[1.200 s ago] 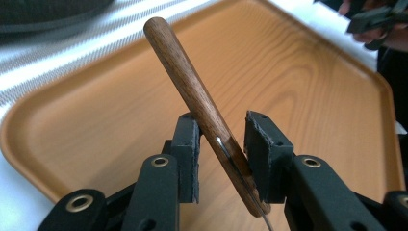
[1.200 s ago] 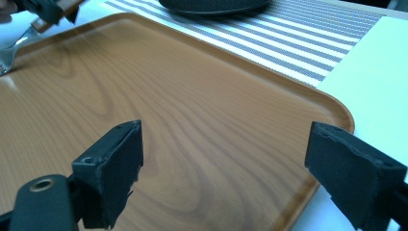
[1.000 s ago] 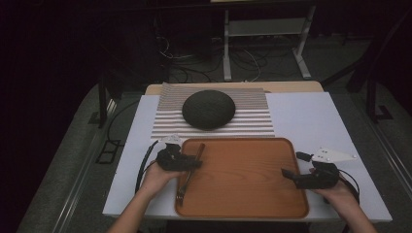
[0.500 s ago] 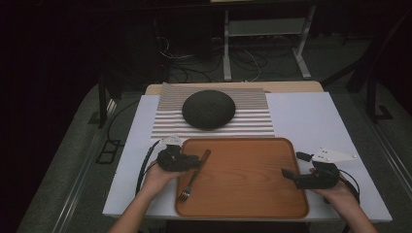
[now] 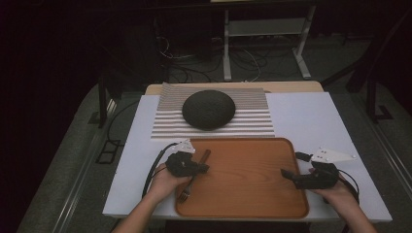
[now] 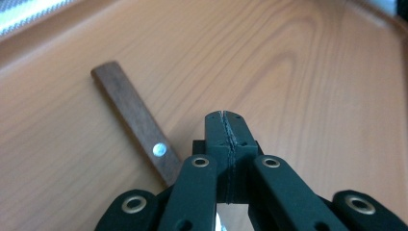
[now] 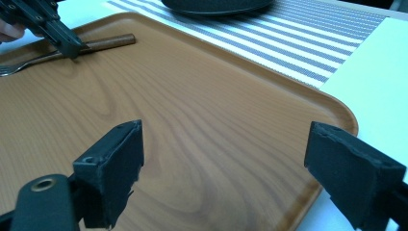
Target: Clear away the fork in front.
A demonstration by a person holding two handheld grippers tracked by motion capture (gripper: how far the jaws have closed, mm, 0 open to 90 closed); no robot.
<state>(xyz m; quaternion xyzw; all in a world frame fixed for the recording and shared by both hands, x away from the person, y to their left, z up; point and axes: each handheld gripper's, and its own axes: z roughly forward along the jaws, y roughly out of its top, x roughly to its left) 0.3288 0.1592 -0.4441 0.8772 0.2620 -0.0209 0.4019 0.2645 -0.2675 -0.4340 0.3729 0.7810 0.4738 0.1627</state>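
The fork [image 5: 193, 173] lies at the left end of the wooden tray [image 5: 252, 204], its brown handle angled toward the striped mat [image 5: 165, 121] and its tines pointing at the near edge. The left claw [image 5: 203, 168] is pinched shut on the fork's neck, just below the handle. The right claw [image 5: 291, 166] rests at the tray's right edge, its jaws spread wide with nothing between them. A dark round bowl [image 5: 209, 108] sits upside down on the mat, on the white table [image 5: 311, 116].

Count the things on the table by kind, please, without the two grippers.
Fork: 1
Wooden tray: 1
Black bowl, upside down: 1
Striped placemat: 1
Total: 4
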